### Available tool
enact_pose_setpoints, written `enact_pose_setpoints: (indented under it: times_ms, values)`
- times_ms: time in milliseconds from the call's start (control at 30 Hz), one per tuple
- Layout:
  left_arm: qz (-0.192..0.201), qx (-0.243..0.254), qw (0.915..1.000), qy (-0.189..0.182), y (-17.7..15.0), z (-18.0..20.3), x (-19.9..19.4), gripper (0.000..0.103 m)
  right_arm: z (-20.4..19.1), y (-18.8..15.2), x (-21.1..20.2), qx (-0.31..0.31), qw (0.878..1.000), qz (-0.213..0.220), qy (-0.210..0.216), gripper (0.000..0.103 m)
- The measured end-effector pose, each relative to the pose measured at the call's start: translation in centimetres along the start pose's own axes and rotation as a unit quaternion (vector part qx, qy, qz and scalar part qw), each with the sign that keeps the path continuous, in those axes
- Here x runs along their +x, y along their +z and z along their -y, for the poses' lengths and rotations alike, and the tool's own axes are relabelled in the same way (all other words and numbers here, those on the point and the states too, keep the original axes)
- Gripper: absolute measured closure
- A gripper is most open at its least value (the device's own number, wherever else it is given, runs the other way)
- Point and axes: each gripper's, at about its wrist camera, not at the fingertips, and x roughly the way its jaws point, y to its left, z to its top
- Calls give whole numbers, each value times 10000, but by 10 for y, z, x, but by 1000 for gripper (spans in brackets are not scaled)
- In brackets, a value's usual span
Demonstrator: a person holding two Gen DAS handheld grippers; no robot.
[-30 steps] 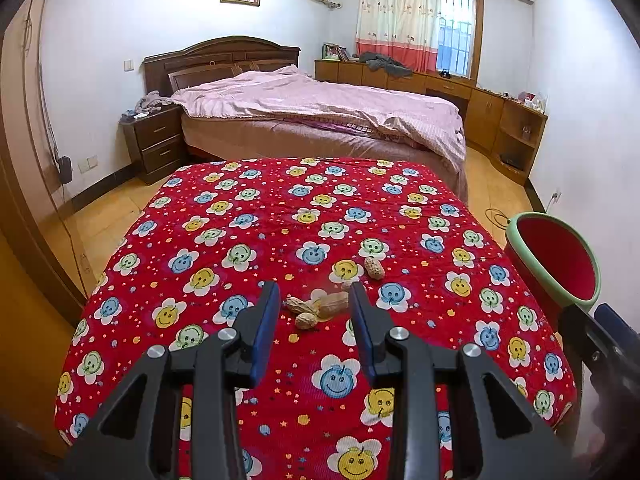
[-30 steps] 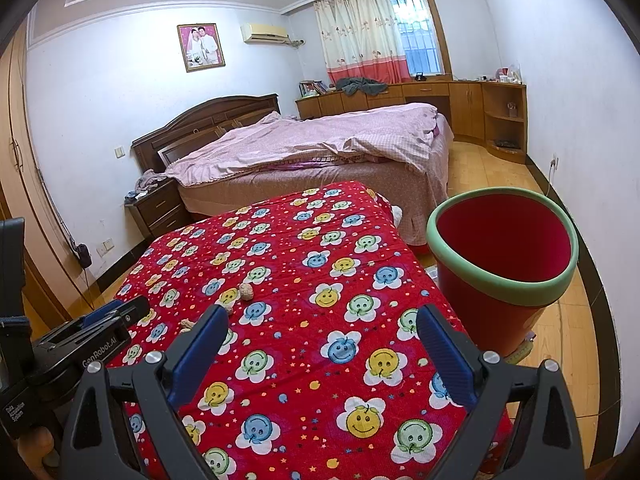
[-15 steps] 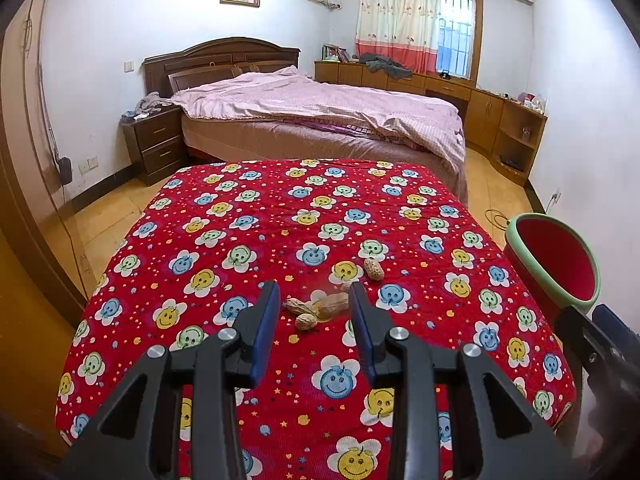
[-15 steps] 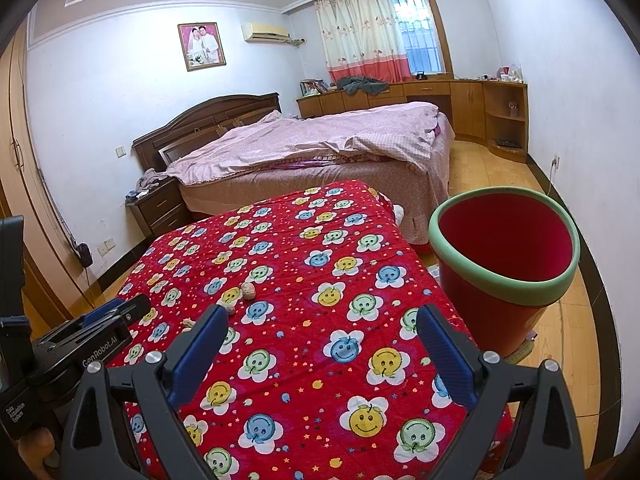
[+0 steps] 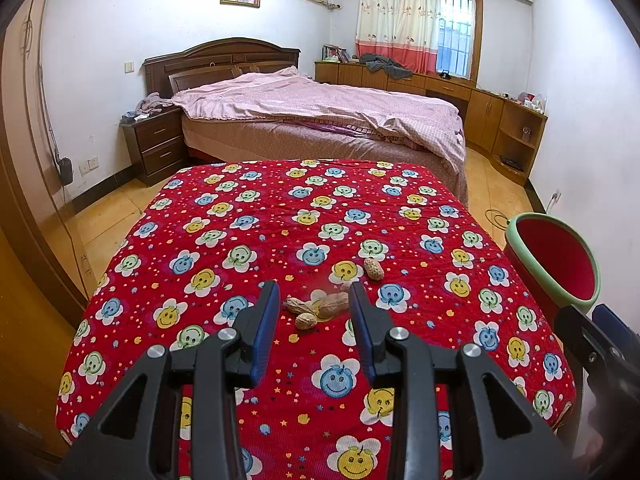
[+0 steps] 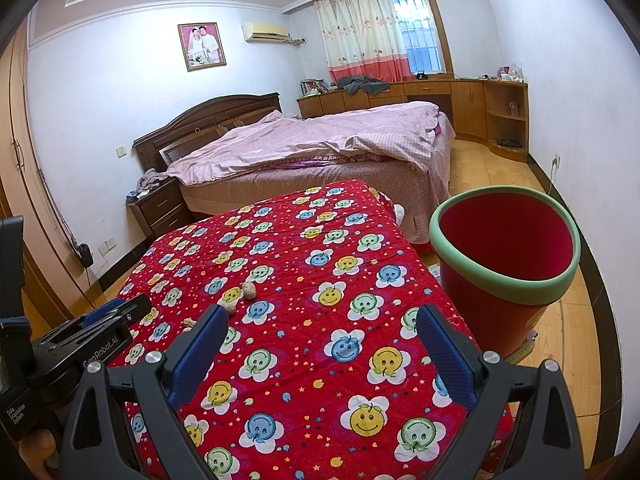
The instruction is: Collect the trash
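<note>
Left wrist view, hidden or cut off: only a dark edge of the right hand-held gripper in view at lower right; red bin clipped by the frame edge, inside only partly seen, contents not discernible.
Left wrist view, trash: cluster of peanut shells lying on the red smiley-flower cloth covering the counter; one single peanut shell a little farther off and to the right.
Left wrist view, left hand-held gripper: partly open, blue pads either side of the cluster in the picture, gripping nothing; contact with the shells not discernible.
Right wrist view, hidden or cut off: left hand-held gripper's body at lower left, its tips covering most of the cluster; two shells plainly visible beyond it, small and hard to make out.
Right wrist view, container: red bin with green rim standing on the floor just beside the counter's right edge; visible inside red and bare, bottom out of sight.
Right wrist view, right hand-held gripper: wide open, above the cloth, gripping nothing.
Background: bed with pink cover beyond the counter.
</note>
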Motion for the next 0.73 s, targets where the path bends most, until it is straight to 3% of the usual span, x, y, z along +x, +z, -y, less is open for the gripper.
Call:
enact_pose_setpoints:
  times_ms: [733]
  values:
    - [-27,0,10000,9,2,-1,0,67,1,0,0,7,10000,-4,2,6]
